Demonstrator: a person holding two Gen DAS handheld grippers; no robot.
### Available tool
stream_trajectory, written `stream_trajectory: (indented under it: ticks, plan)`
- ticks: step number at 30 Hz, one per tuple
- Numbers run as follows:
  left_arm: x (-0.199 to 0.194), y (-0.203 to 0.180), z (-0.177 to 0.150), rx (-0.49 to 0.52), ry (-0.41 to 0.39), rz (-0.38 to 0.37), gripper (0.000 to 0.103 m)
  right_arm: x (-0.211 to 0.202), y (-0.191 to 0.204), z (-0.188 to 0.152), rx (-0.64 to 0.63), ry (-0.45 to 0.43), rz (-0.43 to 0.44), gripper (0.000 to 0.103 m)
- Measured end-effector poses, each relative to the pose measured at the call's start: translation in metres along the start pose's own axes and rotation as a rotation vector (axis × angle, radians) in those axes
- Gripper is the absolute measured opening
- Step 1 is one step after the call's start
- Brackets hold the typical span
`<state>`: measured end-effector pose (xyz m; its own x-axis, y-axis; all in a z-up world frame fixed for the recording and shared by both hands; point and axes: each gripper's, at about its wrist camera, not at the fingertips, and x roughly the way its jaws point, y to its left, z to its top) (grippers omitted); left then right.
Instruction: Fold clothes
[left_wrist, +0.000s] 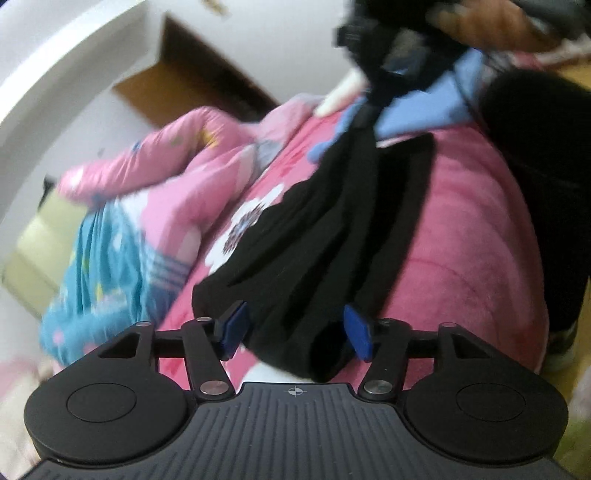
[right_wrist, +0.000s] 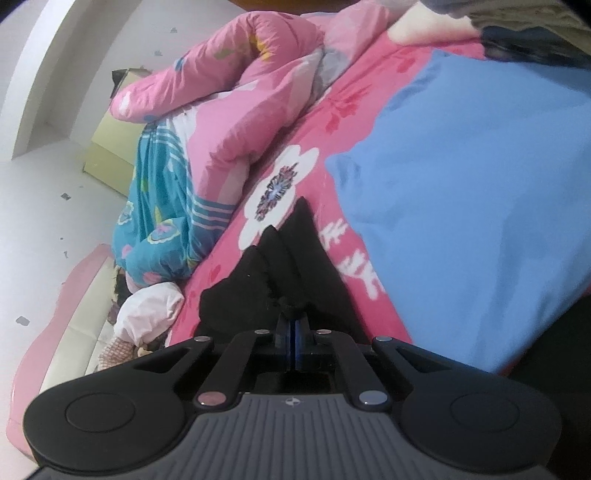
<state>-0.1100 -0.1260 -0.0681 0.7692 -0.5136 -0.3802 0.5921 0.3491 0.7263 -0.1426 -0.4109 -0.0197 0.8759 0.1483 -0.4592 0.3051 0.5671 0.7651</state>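
Our left gripper (left_wrist: 295, 334) is spread wide, its 2 blue pads (left_wrist: 356, 334) standing apart on either side of a bunched black garment (left_wrist: 325, 236). The cloth sits between the pads, but neither pad is pressing it, so that side is released. The left view is blurred with motion, so fine detail is lost there.

Over on the right, our right gripper (right_wrist: 294, 341) is clenched tight, pads together, pinching a puckered edge of the black garment (right_wrist: 280, 273). The fabric fans out from the pinch in folds and peaks.

The garment stretches across the pink bedspread (left_wrist: 461, 240), running from our left gripper up toward a dark blurred shape at the top of that view, where a hand (left_wrist: 491, 26) shows. A blue cloth (right_wrist: 480, 206) lies spread flat on the bedspread, just beside the black garment. Further back, a pink quilt (right_wrist: 236, 85) is heaped along the bed's far side, with a teal patterned section (right_wrist: 162, 214) hanging down beside it. A white flower print (right_wrist: 280, 188) shows on the bedspread just past the black fabric's tip.
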Motion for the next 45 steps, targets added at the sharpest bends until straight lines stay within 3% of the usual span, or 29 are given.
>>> stream_trajectory:
  ticks: [8,20,25,35,39,42,45]
  plan:
    - [-0.005,-0.001,0.000,0.137,0.005,-0.041,0.052,-0.002,-0.001,0.003,0.002,0.001,0.032,0.001]
    - [0.003,0.005,0.000,0.249,0.022,-0.142,0.029,-0.002,-0.007,0.002,0.030,0.001,0.043,0.001]
    - [0.005,0.027,0.003,0.065,0.009,-0.136,0.008,-0.004,-0.005,0.001,0.025,-0.012,0.043,0.001]
    - [-0.016,0.069,-0.024,-0.365,-0.047,-0.078,0.002,-0.010,-0.010,-0.015,0.060,0.004,0.017,0.001]
    - [-0.017,0.072,-0.036,-0.437,-0.006,-0.078,0.001,-0.006,-0.021,-0.024,0.100,0.030,-0.014,0.001]
    - [-0.018,0.073,-0.040,-0.450,0.005,-0.082,0.001,-0.012,-0.011,-0.022,0.054,0.003,0.006,0.001]
    - [-0.020,0.074,-0.042,-0.474,-0.007,-0.129,0.002,-0.008,-0.011,-0.022,0.050,0.007,-0.008,0.001]
